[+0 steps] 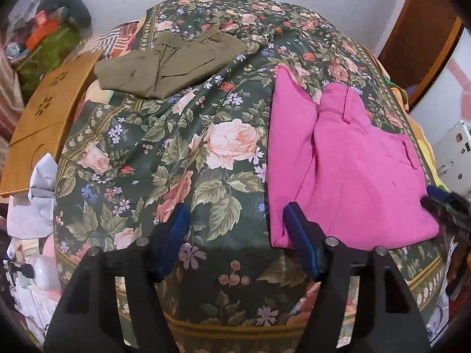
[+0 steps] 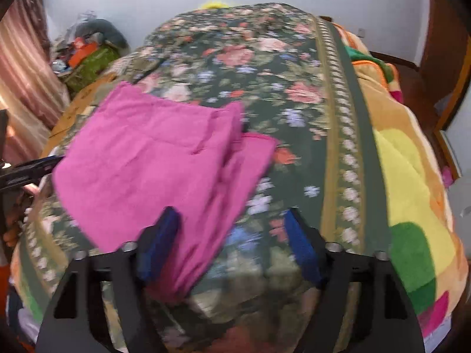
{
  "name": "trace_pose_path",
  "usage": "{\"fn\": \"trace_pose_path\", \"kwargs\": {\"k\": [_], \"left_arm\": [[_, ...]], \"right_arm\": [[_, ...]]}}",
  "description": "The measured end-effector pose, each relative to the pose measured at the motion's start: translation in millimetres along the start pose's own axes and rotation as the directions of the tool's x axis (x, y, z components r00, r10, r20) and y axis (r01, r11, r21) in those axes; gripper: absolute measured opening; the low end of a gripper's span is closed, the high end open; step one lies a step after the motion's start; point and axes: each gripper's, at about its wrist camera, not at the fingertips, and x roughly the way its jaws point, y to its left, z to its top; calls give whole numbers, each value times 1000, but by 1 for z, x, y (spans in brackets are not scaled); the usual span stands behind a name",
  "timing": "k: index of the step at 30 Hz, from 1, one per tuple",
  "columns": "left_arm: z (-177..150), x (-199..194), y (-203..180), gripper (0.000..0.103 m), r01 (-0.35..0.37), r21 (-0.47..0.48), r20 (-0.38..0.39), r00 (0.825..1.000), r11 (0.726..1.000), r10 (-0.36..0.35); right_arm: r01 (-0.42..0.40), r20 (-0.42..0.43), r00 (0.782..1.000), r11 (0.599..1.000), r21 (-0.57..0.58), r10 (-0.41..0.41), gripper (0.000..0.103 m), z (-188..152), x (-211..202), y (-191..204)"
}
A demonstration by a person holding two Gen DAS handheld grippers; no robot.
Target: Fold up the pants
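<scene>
Pink pants (image 1: pixel 347 164) lie folded on the floral bedspread (image 1: pixel 206 147), at the right of the left wrist view. My left gripper (image 1: pixel 235 229) is open and empty, just left of the pants' near edge. In the right wrist view the pink pants (image 2: pixel 153 158) lie left of centre, blurred. My right gripper (image 2: pixel 229 241) is open, and the pants' near corner lies between its fingers and over the left finger (image 2: pixel 159 244). The right gripper also shows in the left wrist view (image 1: pixel 441 203) at the pants' right edge.
Folded olive-green pants (image 1: pixel 164 64) lie at the far left of the bed. A wooden lap table (image 1: pixel 44 114) stands at the bed's left edge, with clutter beyond it. A colourful blanket (image 2: pixel 412 176) covers the bed's right side. A wooden door (image 1: pixel 424 35) is at the back right.
</scene>
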Motion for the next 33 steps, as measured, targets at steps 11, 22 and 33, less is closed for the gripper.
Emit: {"fn": "trace_pose_path", "kwargs": {"k": [11, 22, 33], "left_arm": [[20, -5, 7, 54, -64, 58, 11, 998, 996, 63], [75, 12, -46, 82, 104, 193, 1, 994, 976, -106], [92, 68, -41, 85, 107, 142, -54, 994, 984, -100]], "right_arm": [[18, 11, 1000, 1000, 2, -18, 60, 17, -5, -10], [-76, -26, 996, 989, 130, 80, 63, 21, 13, -12], [-44, -28, 999, 999, 6, 44, 63, 53, 37, -13]]}}
